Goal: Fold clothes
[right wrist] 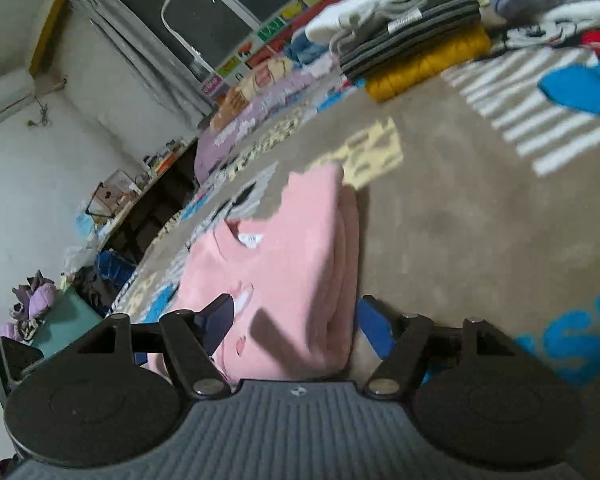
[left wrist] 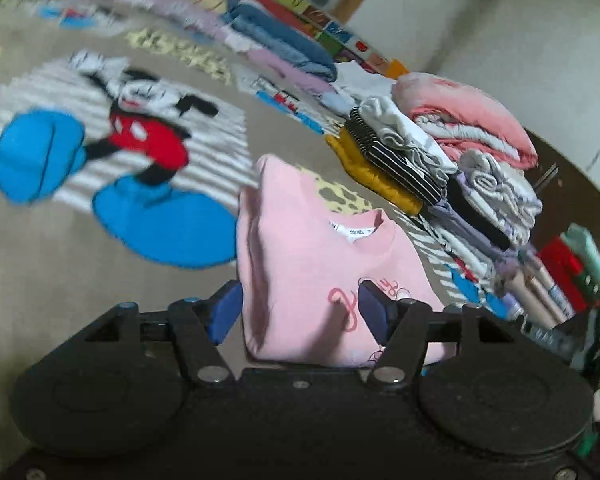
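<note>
The folded pink cotton sweatshirt lies on the beige cartoon-print blanket; left gripper and right gripper both stand released around its near edge.

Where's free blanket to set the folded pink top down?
Free: the tan blanket between the pink top and the mustard-bottomed stack, also around the mouse print. Crowded: the folded piles along the far edge.

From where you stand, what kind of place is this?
Probably a room in a home, used for folding laundry. A folded pink sweatshirt lies on a cartoon-print carpet, stacks of folded clothes stand beside it, and a curtained window is behind.
</note>
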A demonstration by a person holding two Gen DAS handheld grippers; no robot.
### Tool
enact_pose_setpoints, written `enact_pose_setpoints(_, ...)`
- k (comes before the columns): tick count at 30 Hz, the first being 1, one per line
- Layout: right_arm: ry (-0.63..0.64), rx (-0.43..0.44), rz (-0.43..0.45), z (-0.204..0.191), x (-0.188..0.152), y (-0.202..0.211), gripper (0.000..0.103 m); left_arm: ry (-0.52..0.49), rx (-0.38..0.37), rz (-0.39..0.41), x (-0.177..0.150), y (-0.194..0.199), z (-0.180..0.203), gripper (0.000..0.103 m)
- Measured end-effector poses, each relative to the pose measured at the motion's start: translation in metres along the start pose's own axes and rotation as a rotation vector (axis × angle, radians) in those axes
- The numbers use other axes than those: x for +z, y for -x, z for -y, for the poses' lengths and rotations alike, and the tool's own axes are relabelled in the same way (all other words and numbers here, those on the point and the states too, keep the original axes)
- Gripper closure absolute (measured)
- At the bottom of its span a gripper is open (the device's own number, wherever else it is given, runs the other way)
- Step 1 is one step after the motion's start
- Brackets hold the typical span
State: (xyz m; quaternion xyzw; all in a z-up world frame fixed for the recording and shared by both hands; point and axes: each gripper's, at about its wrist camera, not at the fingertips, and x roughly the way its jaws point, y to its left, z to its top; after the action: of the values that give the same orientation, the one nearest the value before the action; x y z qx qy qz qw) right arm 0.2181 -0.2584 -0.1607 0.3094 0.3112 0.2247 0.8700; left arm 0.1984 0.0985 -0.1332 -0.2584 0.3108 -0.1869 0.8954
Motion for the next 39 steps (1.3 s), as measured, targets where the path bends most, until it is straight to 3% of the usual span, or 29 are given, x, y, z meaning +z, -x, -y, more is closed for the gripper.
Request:
enact_pose_setpoints(4, -0.007, 0.011, -0.021, 0.001, -0.002, -0.009, 0.033, 0.094, -0.021, -0.029, 0.000, -0.012, -0.010, 0.040)
enact_pose_setpoints(9, 0.021, -0.016, -0.041, -0.005, 0.002, -0.024, 0.033, 0.113, -0.049, -0.045, 0.004, -0.026, -0.011, 0.040)
enact_pose_setpoints(14, 0.009, 0.014, -0.056, -0.003, 0.010, -0.037, 0.033, 0.117, -0.072, -0.058, 0.008, -0.038, -0.009, 0.042)
enact_pose_setpoints(15, 0.003, 0.021, -0.058, -0.003, 0.011, -0.039, 0.038, 0.114, -0.072, -0.060, 0.008, -0.040, -0.009, 0.046)
enact_pose_setpoints(16, 0.000, 0.022, -0.056, -0.002, 0.012, -0.041, 0.041, 0.119, -0.077, -0.064, 0.009, -0.041, -0.009, 0.056)
enact_pose_setpoints(18, -0.008, 0.015, -0.047, 0.001, 0.012, -0.043, 0.058, 0.140, -0.095, -0.067, 0.009, -0.043, -0.012, 0.069)
enact_pose_setpoints(23, -0.052, 0.063, -0.017, 0.004, 0.011, -0.038, 0.077, 0.221, -0.173, -0.030, 0.011, -0.033, -0.014, 0.078)
enact_pose_setpoints(31, -0.209, 0.234, 0.090, 0.010, 0.018, 0.002, 0.079, 0.291, -0.280, 0.021, 0.008, -0.010, 0.010, 0.079)
enact_pose_setpoints(39, -0.269, 0.236, 0.130, 0.019, 0.017, 0.036, 0.079, 0.350, -0.318, 0.007, 0.005, -0.018, 0.033, 0.079)
